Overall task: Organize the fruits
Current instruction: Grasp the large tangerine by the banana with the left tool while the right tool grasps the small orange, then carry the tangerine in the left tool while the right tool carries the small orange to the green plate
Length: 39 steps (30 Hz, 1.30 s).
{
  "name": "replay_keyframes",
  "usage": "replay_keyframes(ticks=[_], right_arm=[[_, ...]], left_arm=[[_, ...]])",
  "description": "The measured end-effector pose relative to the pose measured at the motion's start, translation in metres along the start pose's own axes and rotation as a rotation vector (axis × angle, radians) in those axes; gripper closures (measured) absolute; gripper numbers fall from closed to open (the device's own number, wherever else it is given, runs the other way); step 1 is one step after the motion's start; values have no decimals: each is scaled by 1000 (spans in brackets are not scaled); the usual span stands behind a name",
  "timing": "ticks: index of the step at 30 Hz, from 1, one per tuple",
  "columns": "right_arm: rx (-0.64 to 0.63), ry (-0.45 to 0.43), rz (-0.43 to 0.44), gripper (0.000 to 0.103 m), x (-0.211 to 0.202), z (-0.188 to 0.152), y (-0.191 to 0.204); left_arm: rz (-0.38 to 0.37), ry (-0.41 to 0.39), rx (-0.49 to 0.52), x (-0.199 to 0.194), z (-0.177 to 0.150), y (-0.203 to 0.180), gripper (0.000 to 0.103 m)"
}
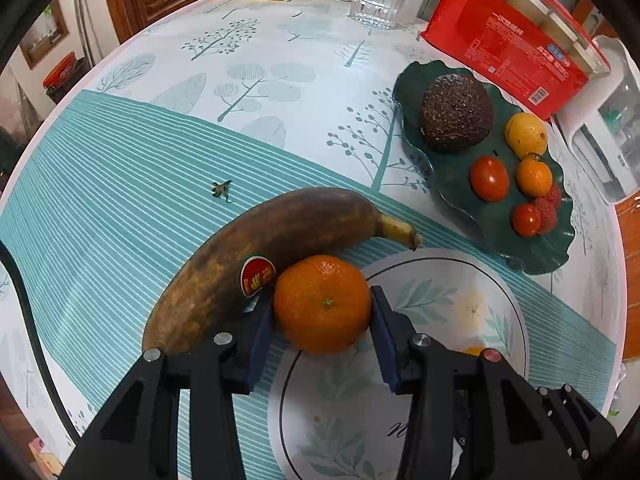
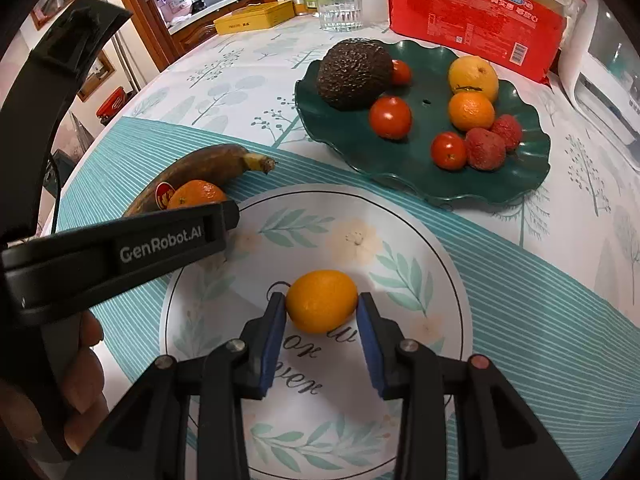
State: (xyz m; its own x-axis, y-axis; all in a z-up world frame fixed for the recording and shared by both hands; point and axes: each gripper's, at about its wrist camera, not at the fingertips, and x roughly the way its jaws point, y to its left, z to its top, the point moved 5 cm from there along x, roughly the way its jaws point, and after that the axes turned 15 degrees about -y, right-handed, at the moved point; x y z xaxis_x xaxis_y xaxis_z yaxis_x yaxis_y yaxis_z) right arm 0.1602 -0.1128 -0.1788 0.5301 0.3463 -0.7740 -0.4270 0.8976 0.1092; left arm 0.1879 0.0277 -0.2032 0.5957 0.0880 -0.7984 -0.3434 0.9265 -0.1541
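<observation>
While each gripper clasped a fruit to sort, the left gripper [image 1: 322, 312] held a mandarin [image 1: 322, 303] beside the banana [image 1: 256, 256], the right gripper [image 2: 321, 312] a kumquat [image 2: 322, 301] over the near plate [image 2: 420, 248].

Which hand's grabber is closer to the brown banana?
Left. The left gripper holds a tangerine right beside the banana. The right gripper is farther off, around a small orange fruit over the white plate.
</observation>
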Motion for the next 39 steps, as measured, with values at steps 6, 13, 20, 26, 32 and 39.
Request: replay_keyframes(ticks=[6,13,20,26,32,39], right_arm=[[15,-5,2,67,-7,0,-3],[38,-26,8,67,-21,2,-6],[54,-57,20,68,-49,13,-6],[28,-108,-6,68,-84,46,-13],[9,-189,-63,68,-126,99,-33],[-27,-267,-148,68,-150,163,-57]], left_arm=[[-43,38,57,-9,-9,-4,60],[-106,53,137,-38,-16,-7,60],[-164,34,241,-83,-4,-21,60],[-209,-35,364,-125,29,-43,60],[-243,-98,476,-156,69,-67,60],[-253,-135,587,-169,122,-102,60]])
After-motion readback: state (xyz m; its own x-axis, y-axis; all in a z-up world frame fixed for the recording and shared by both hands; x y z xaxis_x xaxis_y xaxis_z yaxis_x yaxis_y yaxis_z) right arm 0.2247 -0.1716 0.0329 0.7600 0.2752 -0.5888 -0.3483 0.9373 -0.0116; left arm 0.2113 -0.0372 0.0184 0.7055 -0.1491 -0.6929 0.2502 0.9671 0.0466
